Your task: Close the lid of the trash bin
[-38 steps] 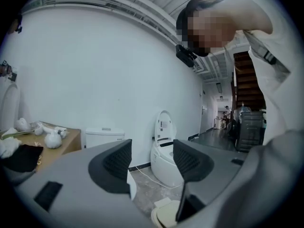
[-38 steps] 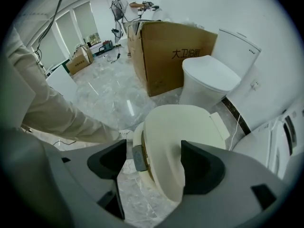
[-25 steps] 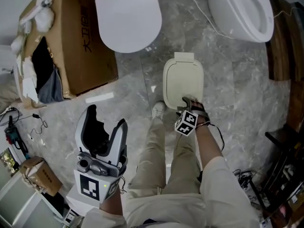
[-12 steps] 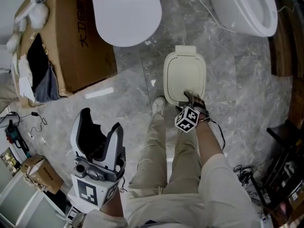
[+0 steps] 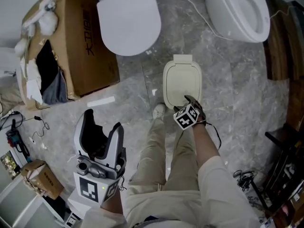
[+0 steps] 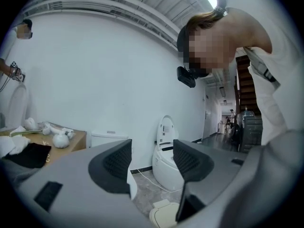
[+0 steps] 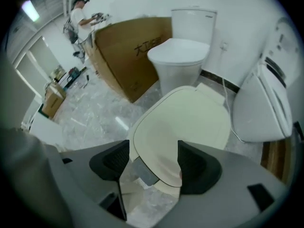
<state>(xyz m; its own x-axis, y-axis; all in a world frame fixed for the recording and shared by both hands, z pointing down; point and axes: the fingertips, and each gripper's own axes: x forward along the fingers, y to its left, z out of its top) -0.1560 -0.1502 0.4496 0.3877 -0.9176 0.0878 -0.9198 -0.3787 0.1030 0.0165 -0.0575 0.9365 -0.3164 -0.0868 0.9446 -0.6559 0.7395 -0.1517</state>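
From above, the cream trash bin (image 5: 183, 80) stands on the marble floor with its lid lying flat. My right gripper (image 5: 190, 101) points steeply down at the lid's near edge. In the right gripper view the lid (image 7: 185, 122) has its front lip between the jaws of that gripper (image 7: 153, 160), which are closing. A gap still shows beside the left pad. A grey catch (image 7: 142, 172) sits under the lip. My left gripper (image 5: 105, 120) hovers at the lower left, open and empty. It (image 6: 152, 158) points level at the wall, with the bin (image 6: 164, 215) low in its view.
A toilet with its seat down (image 5: 128, 18) and a brown cardboard box (image 5: 76, 42) stand beyond the bin to the left. A second toilet (image 5: 237, 8) is at the upper right. The person's legs and a shoe (image 5: 158, 111) are just before the bin. Dark wooden furniture (image 5: 280, 37) lines the right side.
My right gripper has rolled about its axis at the lid's front edge, so its marker cube shows a different face. The lid stays flat. The left gripper has barely shifted.
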